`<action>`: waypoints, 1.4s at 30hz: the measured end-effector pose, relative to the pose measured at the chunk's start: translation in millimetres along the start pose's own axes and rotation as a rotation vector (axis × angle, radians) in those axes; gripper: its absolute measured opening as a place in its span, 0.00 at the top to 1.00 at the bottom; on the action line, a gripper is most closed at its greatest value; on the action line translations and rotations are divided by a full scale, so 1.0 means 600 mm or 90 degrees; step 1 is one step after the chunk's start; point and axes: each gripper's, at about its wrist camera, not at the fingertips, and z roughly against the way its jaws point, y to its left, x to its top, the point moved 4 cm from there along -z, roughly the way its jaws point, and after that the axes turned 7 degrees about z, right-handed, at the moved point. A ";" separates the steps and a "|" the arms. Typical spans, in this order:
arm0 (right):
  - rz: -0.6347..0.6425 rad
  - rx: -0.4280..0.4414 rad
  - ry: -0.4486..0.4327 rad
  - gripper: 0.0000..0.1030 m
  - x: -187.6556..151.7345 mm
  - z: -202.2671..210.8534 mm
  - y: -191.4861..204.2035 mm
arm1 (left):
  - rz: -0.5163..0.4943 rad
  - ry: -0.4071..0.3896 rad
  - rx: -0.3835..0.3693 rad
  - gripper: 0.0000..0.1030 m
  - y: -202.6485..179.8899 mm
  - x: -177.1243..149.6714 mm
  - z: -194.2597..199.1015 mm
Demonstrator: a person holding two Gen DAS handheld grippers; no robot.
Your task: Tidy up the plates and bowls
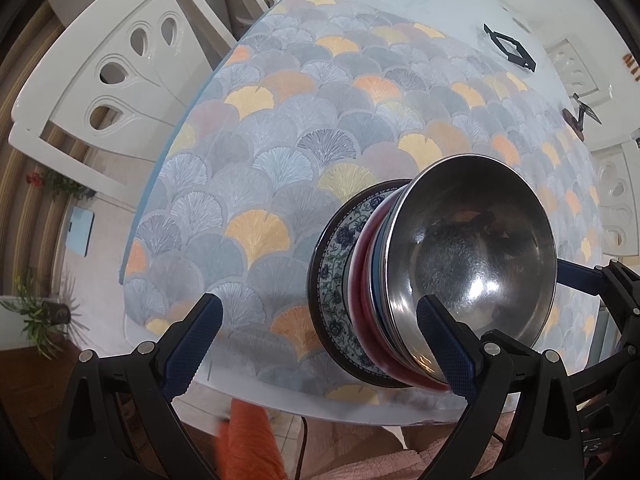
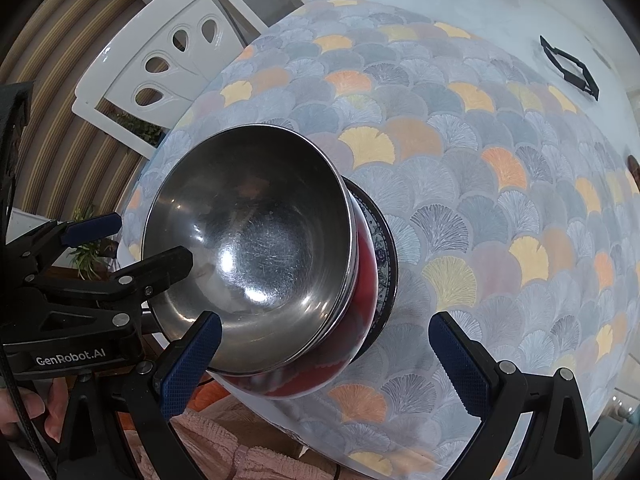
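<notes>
Steel bowl (image 1: 476,256), scratched and shiny inside, sits topmost on a stack: under it a red bowl (image 1: 362,300), with a blue rim showing between the two, and at the bottom a blue-and-white floral plate (image 1: 332,276). The stack stands on a fan-patterned tablecloth (image 1: 280,140), near the table edge closest to the person.

Left wrist view: left gripper (image 1: 320,344) is spread wide. Its right finger overlaps the steel bowl's near rim; contact cannot be told. Its left finger hangs over bare cloth, well apart from the stack. Beyond the stack, a black frame-like object (image 1: 510,48) lies on the far uncovered tabletop. A white chair (image 1: 112,76) stands left of the stack, off the table.

Right wrist view: right gripper (image 2: 326,364) is likewise spread wide. Its left finger lies against the steel bowl's (image 2: 248,248) near lower wall; its right finger is over the cloth, clear of the stack. The left gripper (image 2: 152,244) shows left of the stack, one finger reaching inside the steel bowl, the other outside. A hand (image 2: 28,408) shows at the lower left edge.
</notes>
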 end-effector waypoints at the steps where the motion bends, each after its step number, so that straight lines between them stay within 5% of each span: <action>1: -0.001 0.000 0.000 0.00 0.000 0.000 0.000 | -0.001 -0.001 0.000 0.05 0.000 0.001 0.000; 42: -0.036 -0.015 -0.032 0.00 0.033 -0.002 -0.022 | -0.056 -0.043 0.013 0.02 -0.018 0.062 -0.009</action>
